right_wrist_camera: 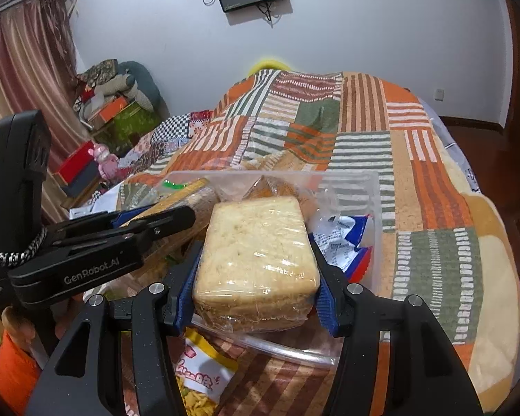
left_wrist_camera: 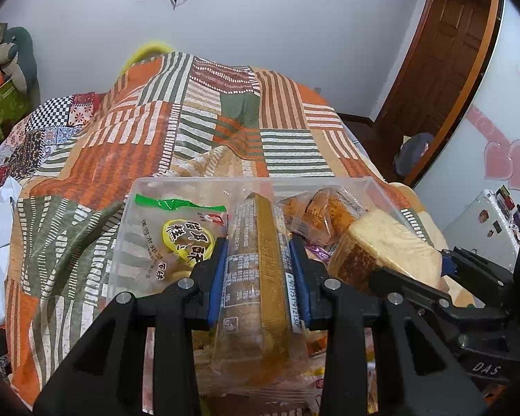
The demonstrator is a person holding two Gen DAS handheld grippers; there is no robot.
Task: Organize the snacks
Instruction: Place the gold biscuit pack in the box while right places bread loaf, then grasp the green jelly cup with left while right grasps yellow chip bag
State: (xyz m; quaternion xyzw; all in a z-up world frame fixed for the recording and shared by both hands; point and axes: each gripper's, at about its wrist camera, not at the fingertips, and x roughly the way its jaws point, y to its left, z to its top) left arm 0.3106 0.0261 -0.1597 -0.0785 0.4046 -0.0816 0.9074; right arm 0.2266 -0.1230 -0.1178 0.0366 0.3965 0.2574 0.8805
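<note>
My left gripper (left_wrist_camera: 258,277) is shut on a long wrapped cake bar (left_wrist_camera: 256,260), held over a clear plastic bin (left_wrist_camera: 204,182) on the bed. In the bin lie a clear snack bag with a yellow label (left_wrist_camera: 176,239) and a wrapped brown cake (left_wrist_camera: 324,215). My right gripper (right_wrist_camera: 256,277) is shut on a wrapped pale bread block (right_wrist_camera: 256,246), held above the bin's (right_wrist_camera: 374,187) near edge. The right gripper shows at the right of the left wrist view (left_wrist_camera: 443,270), the left gripper at the left of the right wrist view (right_wrist_camera: 149,222). A blue-white-red packet (right_wrist_camera: 346,242) lies in the bin.
The bin sits on a striped patchwork blanket (left_wrist_camera: 225,121). A yellow snack packet (right_wrist_camera: 204,371) lies on the blanket below my right gripper. Boxes and cushions (right_wrist_camera: 121,104) are piled at the far left by a curtain. A wooden door (left_wrist_camera: 443,69) stands at the right.
</note>
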